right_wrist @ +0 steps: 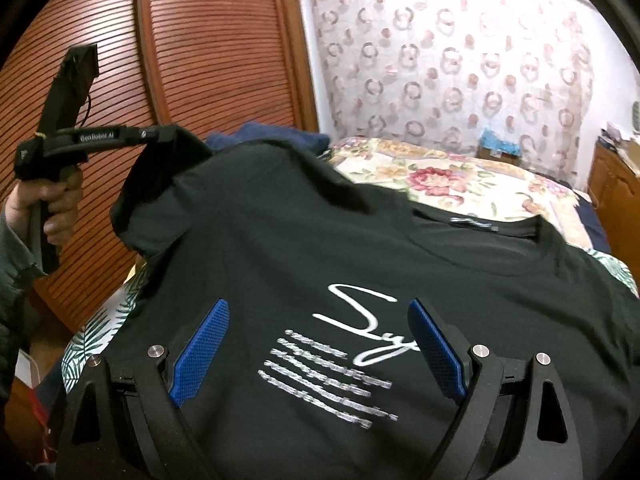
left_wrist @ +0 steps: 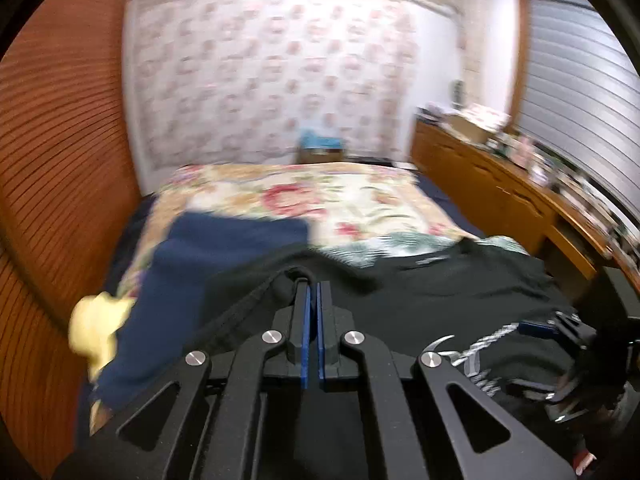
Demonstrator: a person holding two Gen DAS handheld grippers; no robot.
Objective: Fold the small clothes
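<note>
A black T-shirt (right_wrist: pixel 304 240) with white script print lies front up on the bed, collar toward the far side. My left gripper (left_wrist: pixel 313 286) is shut on the shirt's sleeve edge (left_wrist: pixel 288 276) and holds it lifted; it also shows in the right wrist view (right_wrist: pixel 160 136), raised at the shirt's left side. My right gripper (right_wrist: pixel 320 312) is open, its blue pads (right_wrist: pixel 204 344) wide apart just above the printed chest. In the left wrist view the right gripper (left_wrist: pixel 536 326) shows at the right edge, over the shirt.
The bed has a floral cover (left_wrist: pixel 320 196). A folded navy garment (left_wrist: pixel 208 264) and a yellow cloth (left_wrist: pixel 96 328) lie at its left. Slatted wooden wardrobe doors (right_wrist: pixel 208 40) stand to the left. A cluttered wooden dresser (left_wrist: pixel 500 184) runs along the right.
</note>
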